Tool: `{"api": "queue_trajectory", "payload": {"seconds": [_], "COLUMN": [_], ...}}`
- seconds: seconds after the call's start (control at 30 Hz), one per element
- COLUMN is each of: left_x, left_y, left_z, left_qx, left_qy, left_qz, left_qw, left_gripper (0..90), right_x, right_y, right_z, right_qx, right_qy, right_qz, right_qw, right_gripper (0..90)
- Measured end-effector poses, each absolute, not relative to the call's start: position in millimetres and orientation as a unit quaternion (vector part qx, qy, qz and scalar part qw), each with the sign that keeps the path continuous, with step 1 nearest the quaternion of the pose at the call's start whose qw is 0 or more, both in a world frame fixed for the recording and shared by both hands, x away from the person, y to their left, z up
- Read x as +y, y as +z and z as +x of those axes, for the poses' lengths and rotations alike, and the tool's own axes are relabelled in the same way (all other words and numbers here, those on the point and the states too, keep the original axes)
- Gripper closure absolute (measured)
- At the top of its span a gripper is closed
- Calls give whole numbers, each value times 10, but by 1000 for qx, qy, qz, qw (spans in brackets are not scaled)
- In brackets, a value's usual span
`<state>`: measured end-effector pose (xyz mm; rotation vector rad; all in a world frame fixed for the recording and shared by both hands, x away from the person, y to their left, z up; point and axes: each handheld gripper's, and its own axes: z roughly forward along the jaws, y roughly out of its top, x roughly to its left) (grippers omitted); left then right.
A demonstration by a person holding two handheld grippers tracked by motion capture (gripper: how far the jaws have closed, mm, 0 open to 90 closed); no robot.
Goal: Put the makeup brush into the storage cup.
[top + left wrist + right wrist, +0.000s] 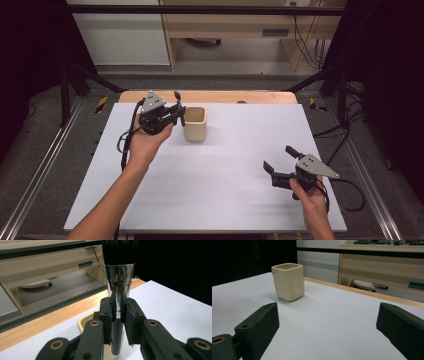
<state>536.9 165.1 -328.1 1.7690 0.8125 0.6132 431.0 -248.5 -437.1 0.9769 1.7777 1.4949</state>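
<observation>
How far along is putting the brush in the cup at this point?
Done: the left gripper has the brush clamped, bristles up. In hand: it holds the brush by the cup, handle end low near the rim. Left: lower it in and let go. The right gripper is open, apart from the cup, over the table.

The left gripper (176, 111) is raised at about eleven o'clock of the high view, its black jaws clamped tight, the bare left forearm (112, 200) stretching up from six. The right gripper (278, 159) sits low at four o'clock, jaws spread wide, pointing toward ten.
</observation>
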Motion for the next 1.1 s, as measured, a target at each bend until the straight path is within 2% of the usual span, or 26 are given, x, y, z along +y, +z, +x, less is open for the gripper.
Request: {"api": "queue_trajectory", "payload": {"seconds": [1.1], "left_x": [1466], "left_y": [-3318], "left_z": [5606], "left_qx": [349], "left_qy": [258], "left_qz": [729], "left_qw": [529], "left_gripper": [770], "right_x": [-2491], "right_y": [-4289], "right_z": [4305], "right_qx": [669], "right_qy": [565], "right_qz": [373], "right_qw": [306], "right_gripper": [69]}}
